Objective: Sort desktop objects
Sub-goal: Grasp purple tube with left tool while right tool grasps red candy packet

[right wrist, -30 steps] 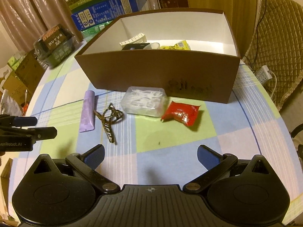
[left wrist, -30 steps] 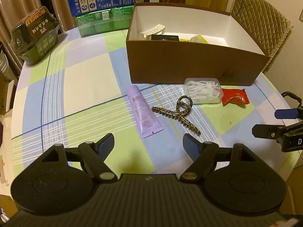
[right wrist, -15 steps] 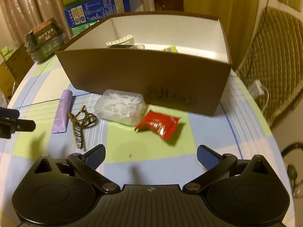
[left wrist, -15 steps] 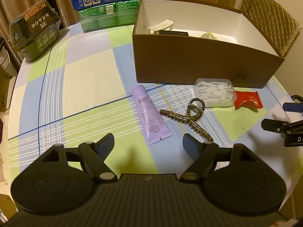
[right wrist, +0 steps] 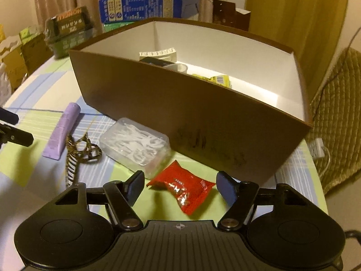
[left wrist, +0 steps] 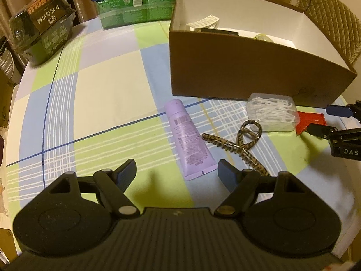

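Right gripper (right wrist: 180, 186): jaws spread wide, nothing held. The crinkled red foil sachet (right wrist: 183, 188) lies flat on the checked tablecloth (right wrist: 106, 183) between the two jaws, not yet touched. The clear plastic box of white floss picks (right wrist: 135, 145) sits just beyond the left jaw.

Left gripper (left wrist: 177, 174): jaws wide apart, empty. The tail of the lilac plastic tube (left wrist: 188, 139) lies just ahead of the gap, nearer the right jaw. The leopard-print hair claw (left wrist: 239, 143) lies ahead of that jaw.

Destination judged to be the open brown cardboard box (right wrist: 203, 122), beyond both jaw pairs.

Risks:
- Thin sachet may slide or fold out of a shallow pinch.
- The left jaw may nudge the floss box on closing.
- The right jaw could snag the claw.
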Tool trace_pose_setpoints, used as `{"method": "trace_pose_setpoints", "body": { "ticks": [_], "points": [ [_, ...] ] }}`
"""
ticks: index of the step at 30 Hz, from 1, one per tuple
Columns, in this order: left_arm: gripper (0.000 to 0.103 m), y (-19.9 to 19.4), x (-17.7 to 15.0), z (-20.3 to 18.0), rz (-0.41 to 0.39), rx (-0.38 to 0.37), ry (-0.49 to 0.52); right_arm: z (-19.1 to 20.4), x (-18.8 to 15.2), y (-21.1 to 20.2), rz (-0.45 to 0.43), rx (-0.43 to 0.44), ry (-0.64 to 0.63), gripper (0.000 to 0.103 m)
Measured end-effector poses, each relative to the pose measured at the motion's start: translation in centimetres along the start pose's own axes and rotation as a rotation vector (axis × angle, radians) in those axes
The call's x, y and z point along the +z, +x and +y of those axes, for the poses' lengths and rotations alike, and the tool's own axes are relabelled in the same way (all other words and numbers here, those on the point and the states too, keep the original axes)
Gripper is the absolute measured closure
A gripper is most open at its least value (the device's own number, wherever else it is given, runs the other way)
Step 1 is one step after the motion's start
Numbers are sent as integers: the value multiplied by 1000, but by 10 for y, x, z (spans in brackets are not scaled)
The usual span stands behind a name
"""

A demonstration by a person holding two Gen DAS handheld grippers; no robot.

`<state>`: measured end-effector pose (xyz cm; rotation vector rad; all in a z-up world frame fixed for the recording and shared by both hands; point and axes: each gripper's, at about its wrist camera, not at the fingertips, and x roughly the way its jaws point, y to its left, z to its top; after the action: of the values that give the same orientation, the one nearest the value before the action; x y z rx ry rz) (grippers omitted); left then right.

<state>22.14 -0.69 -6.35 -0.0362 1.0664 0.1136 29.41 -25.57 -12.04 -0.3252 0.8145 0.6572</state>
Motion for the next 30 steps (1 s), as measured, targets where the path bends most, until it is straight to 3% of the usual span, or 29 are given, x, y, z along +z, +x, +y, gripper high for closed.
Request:
{"method": "trace_pose_setpoints", "body": {
  "ticks": [6, 9, 10, 18, 23, 30],
  "points": [
    [27, 9, 2, 3, 19, -1, -6, 2, 0, 17, 20, 5, -54, 36],
    [27, 13, 3, 4, 25, -1, -5, 4, 0, 21, 39, 7, -61, 62],
    [27, 15, 4, 4, 27, 0, -6, 3, 0, 22, 55, 14, -51, 66],
    [28, 27, 10, 3, 24, -15, 1, -9, -2, 17, 87, -72, 112, 67],
    [35, 38, 19, 3, 12, -27, 10, -29, -4, 12, 93, -83, 240, 67],
    [49, 57, 36, 5, 5, -41, -12, -40, -8, 9, 88, -124, 285, 67]
  ]
}}
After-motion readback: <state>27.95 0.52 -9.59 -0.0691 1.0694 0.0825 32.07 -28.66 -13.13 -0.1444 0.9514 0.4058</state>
